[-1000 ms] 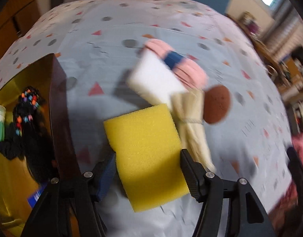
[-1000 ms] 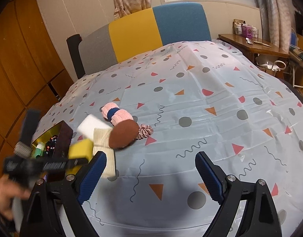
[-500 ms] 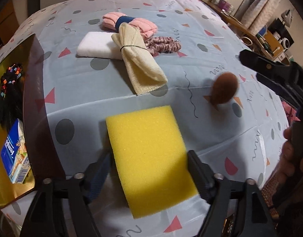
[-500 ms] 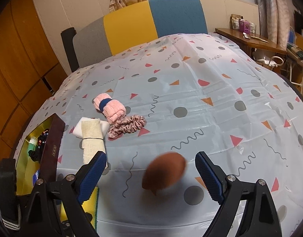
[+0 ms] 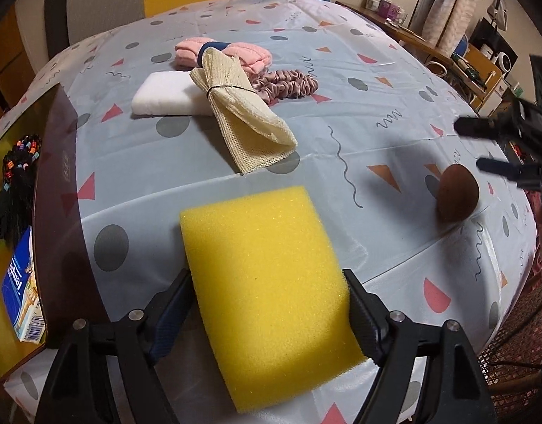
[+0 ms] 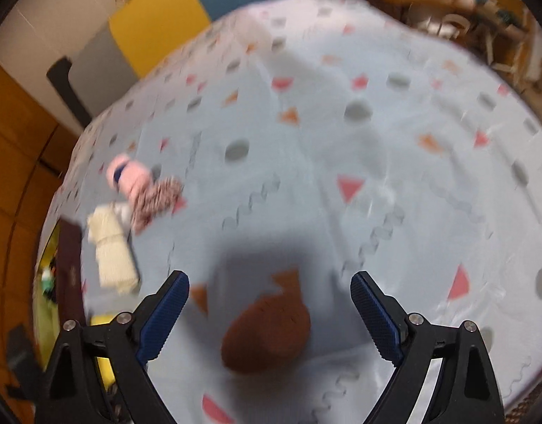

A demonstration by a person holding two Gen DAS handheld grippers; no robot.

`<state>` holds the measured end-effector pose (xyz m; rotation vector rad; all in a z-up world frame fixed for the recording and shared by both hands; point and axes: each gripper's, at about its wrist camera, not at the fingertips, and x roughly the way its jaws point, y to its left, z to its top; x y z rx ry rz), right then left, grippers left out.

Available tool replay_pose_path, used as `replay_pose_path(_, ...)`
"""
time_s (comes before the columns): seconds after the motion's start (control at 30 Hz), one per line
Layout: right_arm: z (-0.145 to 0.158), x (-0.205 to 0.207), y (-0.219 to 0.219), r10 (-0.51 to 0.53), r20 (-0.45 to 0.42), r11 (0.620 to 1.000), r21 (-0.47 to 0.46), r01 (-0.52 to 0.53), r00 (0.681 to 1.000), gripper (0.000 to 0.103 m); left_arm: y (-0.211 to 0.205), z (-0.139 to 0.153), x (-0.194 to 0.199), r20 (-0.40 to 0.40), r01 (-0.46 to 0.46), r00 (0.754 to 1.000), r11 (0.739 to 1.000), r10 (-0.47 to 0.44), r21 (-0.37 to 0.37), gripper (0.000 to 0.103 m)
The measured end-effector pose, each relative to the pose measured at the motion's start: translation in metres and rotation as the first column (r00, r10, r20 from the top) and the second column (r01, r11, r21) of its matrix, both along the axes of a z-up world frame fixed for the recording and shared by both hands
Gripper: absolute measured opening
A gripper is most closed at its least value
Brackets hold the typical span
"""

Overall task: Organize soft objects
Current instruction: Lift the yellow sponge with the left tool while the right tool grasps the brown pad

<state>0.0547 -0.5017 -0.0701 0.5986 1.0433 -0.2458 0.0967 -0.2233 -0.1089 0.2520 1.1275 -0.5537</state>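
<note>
A yellow sponge [image 5: 256, 247] lies flat on the patterned tablecloth between the fingers of my left gripper [image 5: 265, 275], which is open, its pads beside the sponge's edges without squeezing it. A brown round puff [image 5: 458, 196] rests near the table's right edge. My right gripper [image 6: 269, 277] hangs open just above the puff [image 6: 267, 332], its pads well apart from it; this view is blurred. In the left wrist view the right gripper [image 5: 469, 146] shows just above the puff.
Farther back lie a cream tied cloth [image 5: 246, 120], a white foam block [image 5: 165, 95], a pink towel with a blue band [image 5: 228, 53] and a pink scrunchie [image 5: 288, 84]. A dark-walled box [image 5: 59, 183] at left holds a tissue pack [image 5: 22, 289] and beaded hair ties [image 5: 13, 176].
My left gripper carried the sponge off the pile, set it on the cloth and opened. The brown puff moved from the pile to the front right. My right gripper dropped over it.
</note>
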Motion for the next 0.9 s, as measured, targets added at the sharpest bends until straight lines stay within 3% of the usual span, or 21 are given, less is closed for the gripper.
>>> replay_pose_path(0.27, -0.009, -0.004, 0.016, 0.091, -0.067, 0.996, -0.015, -0.092, 0.994, 0.096, -0.001, -0.002, 0.000, 0.014, 0.003, 1.000, 1.000, -0.003, -0.011, 0.082)
replay_pose_path(0.33, -0.013, -0.002, 0.024, 0.116, -0.088, 0.993, -0.025, -0.118, 0.989, 0.079, 0.000, -0.001, 0.000, 0.017, -0.002, 1.000, 1.000, 0.002, -0.013, 0.082)
replay_pose_path(0.37, -0.015, 0.000, 0.028, 0.123, -0.101, 0.991, -0.046, -0.129, 0.987, 0.057, 0.000, -0.001, -0.001, 0.020, -0.003, 1.000, 1.000, 0.004, -0.012, 0.082)
replay_pose_path(0.4, -0.018, 0.003, 0.032, 0.143, -0.111, 0.987, -0.055, -0.150, 0.983, 0.049, -0.001, -0.001, -0.002, 0.026, -0.005, 1.000, 1.000, 0.006, -0.010, 0.082)
replay_pose_path(0.53, -0.020, 0.010, 0.053, 0.209, -0.098, 0.965, -0.138, -0.222, 0.973, 0.044, -0.001, -0.002, -0.005, 0.048, -0.004, 0.999, 1.000, 0.005, -0.013, 0.082)
replay_pose_path(0.67, -0.020, 0.013, 0.056, 0.208, -0.078, 0.958, -0.187, -0.220, 0.975, 0.041, 0.002, 0.000, -0.007, 0.073, -0.005, 0.997, 1.000, 0.006, -0.021, 0.077)
replay_pose_path(0.9, -0.025, 0.015, 0.056, 0.206, -0.080, 0.960, -0.179, -0.217, 0.975, 0.042, 0.013, 0.017, -0.021, 0.099, 0.033, 0.995, 0.996, -0.025, -0.077, 0.075)
